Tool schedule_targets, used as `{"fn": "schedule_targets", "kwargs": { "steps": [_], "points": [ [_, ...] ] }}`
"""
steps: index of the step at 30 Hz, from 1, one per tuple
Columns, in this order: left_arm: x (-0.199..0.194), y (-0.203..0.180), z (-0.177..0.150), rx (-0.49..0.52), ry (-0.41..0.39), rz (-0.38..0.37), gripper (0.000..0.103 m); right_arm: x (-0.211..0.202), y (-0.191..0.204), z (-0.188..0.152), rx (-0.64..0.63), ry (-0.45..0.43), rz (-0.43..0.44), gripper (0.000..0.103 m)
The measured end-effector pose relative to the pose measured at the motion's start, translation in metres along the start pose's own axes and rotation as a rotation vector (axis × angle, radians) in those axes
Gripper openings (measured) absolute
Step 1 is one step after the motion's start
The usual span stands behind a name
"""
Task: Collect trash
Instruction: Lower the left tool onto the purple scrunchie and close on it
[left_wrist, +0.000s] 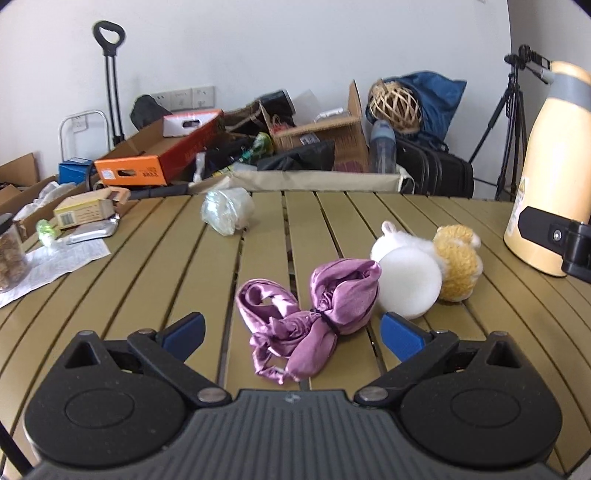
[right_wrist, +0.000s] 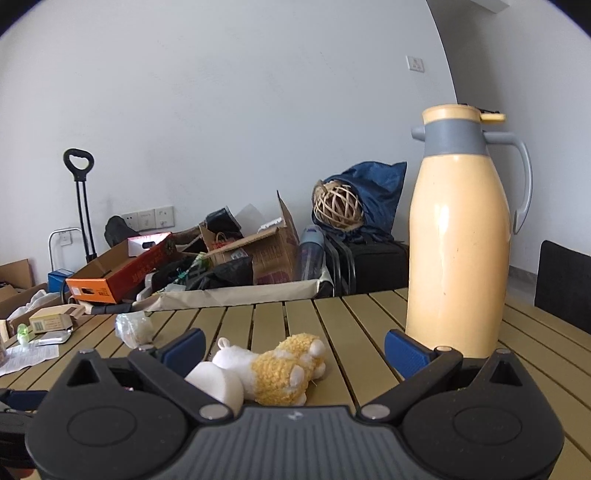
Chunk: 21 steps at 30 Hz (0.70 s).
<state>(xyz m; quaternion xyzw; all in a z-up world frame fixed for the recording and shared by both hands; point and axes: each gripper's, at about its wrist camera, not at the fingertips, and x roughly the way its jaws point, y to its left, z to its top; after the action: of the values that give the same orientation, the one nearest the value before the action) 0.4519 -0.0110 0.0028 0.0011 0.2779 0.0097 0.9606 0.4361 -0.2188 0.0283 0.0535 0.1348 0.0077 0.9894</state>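
Note:
On the slatted olive table (left_wrist: 147, 280) a crumpled clear plastic bag (left_wrist: 227, 210) lies near the far edge; it also shows small in the right wrist view, crumpled bag (right_wrist: 133, 328). At the far left lie a small cardboard box (left_wrist: 85, 211), a foil wrapper (left_wrist: 94, 232), a green-capped vial (left_wrist: 46, 229) and a paper sheet (left_wrist: 55, 258). My left gripper (left_wrist: 293, 330) is open, with a purple satin cloth (left_wrist: 310, 317) between its blue pads, untouched. My right gripper (right_wrist: 295, 349) is open above a white-and-yellow plush toy (right_wrist: 273, 369).
A tall cream thermos jug (right_wrist: 458, 236) stands at the right of the table. The plush toy (left_wrist: 424, 269) lies beside the cloth. A jar of snacks (left_wrist: 11, 254) sits at the left edge. Behind the table are boxes (left_wrist: 159, 155), a suitcase (left_wrist: 439, 170), a tripod (left_wrist: 509, 122).

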Motion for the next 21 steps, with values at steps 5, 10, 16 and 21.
{"fn": "schedule_targets", "kwargs": {
  "steps": [5, 10, 16, 21],
  "points": [
    [0.023, -0.004, 0.003, 0.005, 0.043, -0.035, 0.103, 0.010, -0.003, -0.007, 0.041, 0.003, 0.022, 0.103],
    [0.040, -0.012, 0.006, 0.026, 0.061, -0.041, 0.103, 0.018, -0.010, -0.010, 0.107, 0.023, 0.036, 0.103],
    [0.053, -0.017, 0.007, 0.035, 0.087, -0.033, 0.103, 0.026, -0.016, -0.014, 0.141, 0.058, 0.041, 0.103],
    [0.057, -0.017, 0.006, 0.034, 0.088, -0.023, 0.096, 0.030, -0.016, -0.016, 0.149, 0.065, 0.027, 0.103]
  ]
}}
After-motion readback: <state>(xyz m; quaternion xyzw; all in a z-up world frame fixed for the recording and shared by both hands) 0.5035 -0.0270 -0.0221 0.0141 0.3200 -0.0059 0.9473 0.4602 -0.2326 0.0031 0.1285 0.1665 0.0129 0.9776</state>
